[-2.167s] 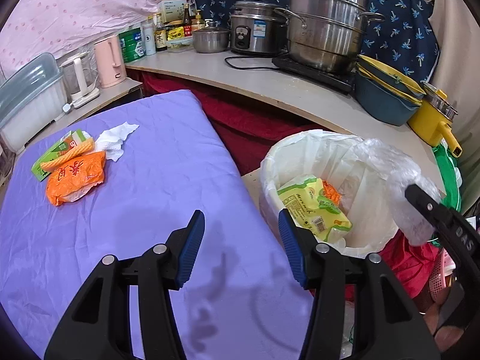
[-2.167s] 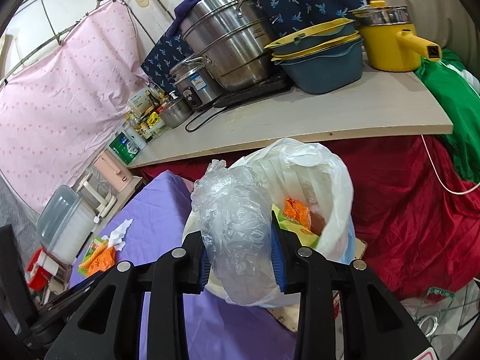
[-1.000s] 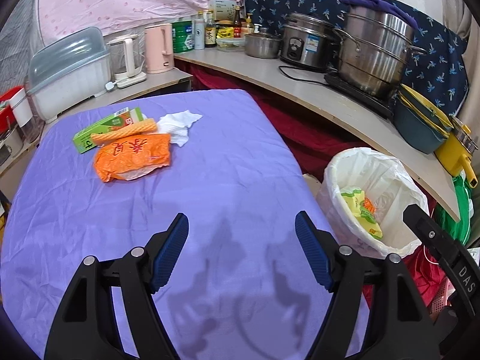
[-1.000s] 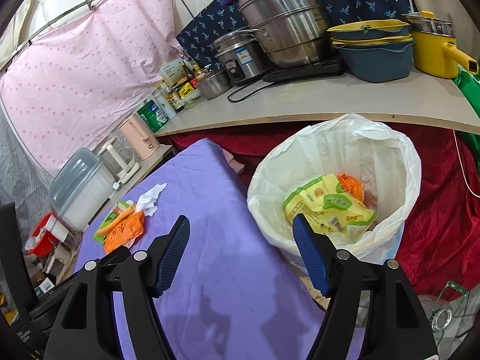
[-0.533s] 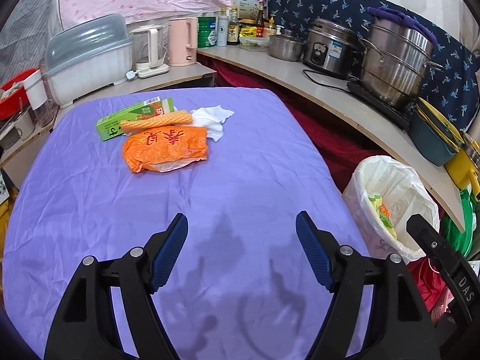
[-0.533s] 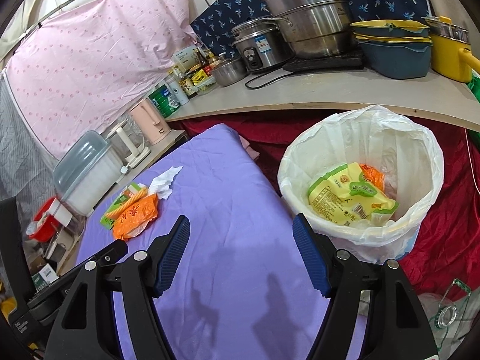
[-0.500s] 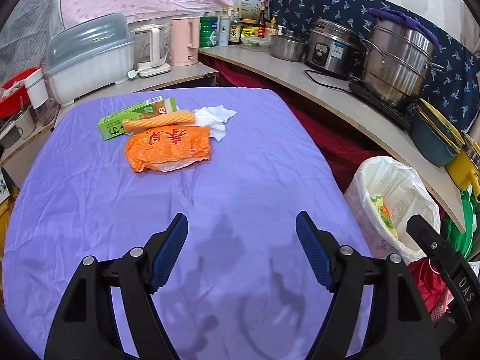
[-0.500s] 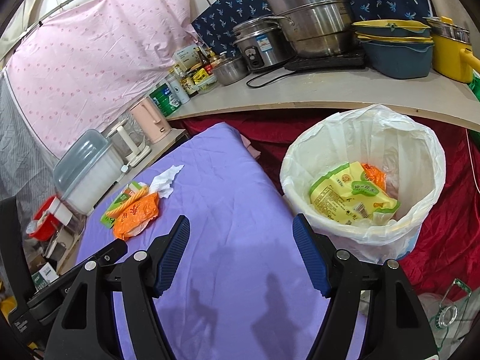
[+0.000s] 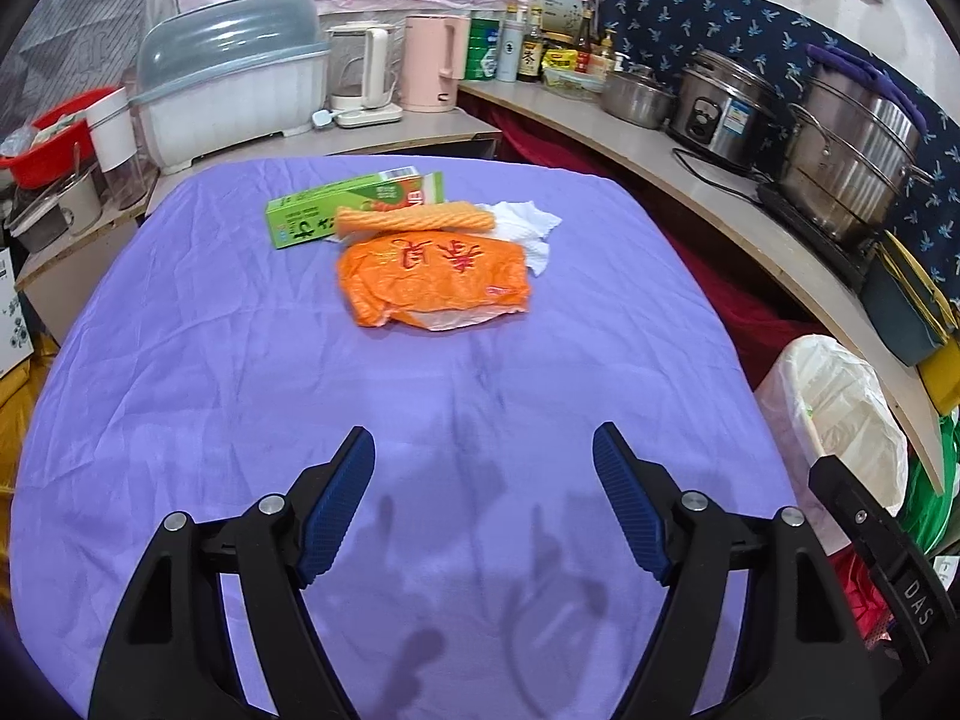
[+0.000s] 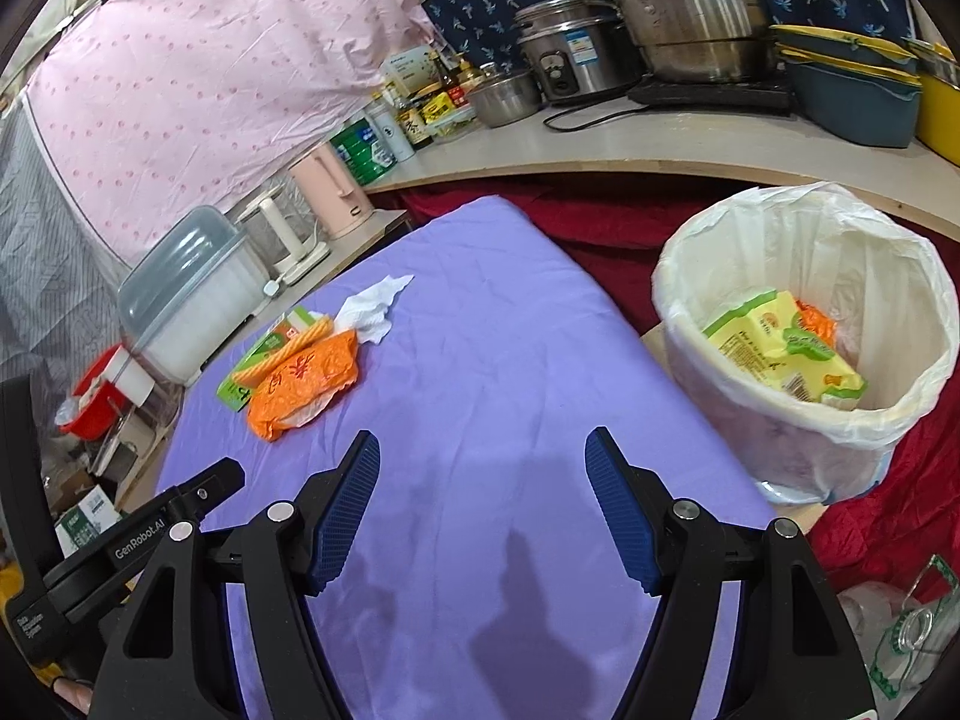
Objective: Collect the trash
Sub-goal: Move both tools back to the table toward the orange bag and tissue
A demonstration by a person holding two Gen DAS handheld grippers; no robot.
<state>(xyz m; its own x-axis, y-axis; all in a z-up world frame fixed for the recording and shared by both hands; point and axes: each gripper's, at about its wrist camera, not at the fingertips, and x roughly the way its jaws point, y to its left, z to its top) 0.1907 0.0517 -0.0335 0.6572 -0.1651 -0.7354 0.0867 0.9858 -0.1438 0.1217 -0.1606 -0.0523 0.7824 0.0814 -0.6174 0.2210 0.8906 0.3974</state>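
Partway done, I'd say: bin (image 10: pixel 804 324) has a yellow wrapper (image 10: pixel 780 354), maybe more underneath. Orange bag (image 9: pixel 432 282), green box (image 9: pixel 336 210), tissue (image 9: pixel 528 228) sit on the purple table (image 9: pixel 240 390). Both grippers, left (image 9: pixel 483 504) and right (image 10: pixel 483 504), are wide apart, empty.

Back wall: pink dotted sheet (image 10: pixel 198 78)
Counter (image 9: pixel 708 180): curved, pale, along the purple-covered table (image 9: pixel 240 390)

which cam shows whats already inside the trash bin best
The right wrist view. It looks down into the white-lined trash bin, showing a yellow-green snack packet and an orange wrapper inside. The left wrist view catches the bin only at its right edge, side-on, with the contents hidden.
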